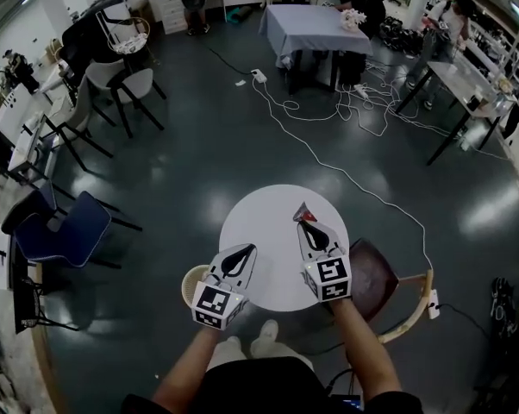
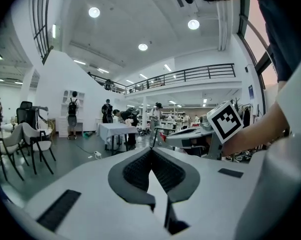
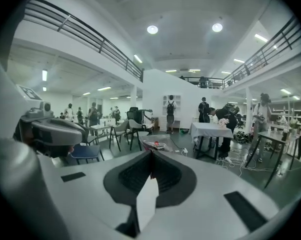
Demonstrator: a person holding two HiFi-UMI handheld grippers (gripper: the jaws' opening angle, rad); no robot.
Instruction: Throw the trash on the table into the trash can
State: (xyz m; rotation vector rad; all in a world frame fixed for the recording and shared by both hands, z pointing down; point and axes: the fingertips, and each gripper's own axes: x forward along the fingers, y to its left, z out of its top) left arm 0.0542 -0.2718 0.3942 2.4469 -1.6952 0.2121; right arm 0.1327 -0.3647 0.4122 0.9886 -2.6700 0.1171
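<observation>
Round table (image 1: 264,210) below; left tool (image 1: 249,249) closed empty, right tool (image 1: 306,222) pinching a half-hidden wrapper (image 1: 303,210).

Light: bright, even; round ceiling lamps (image 2: 94,12) at 11 and 1 o'clock in both gripper views.
Glare: pale sheen patches on the dark floor (image 1: 216,136).
Distortion: fisheye bending, black corners.
Focus: left gripper (image 2: 151,150) shell soft at 6 o'clock.

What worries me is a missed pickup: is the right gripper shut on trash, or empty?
Shut, not empty. The jaws of the right gripper are together, pinching a small red-and-grey wrapper that sticks past their tips.
</observation>
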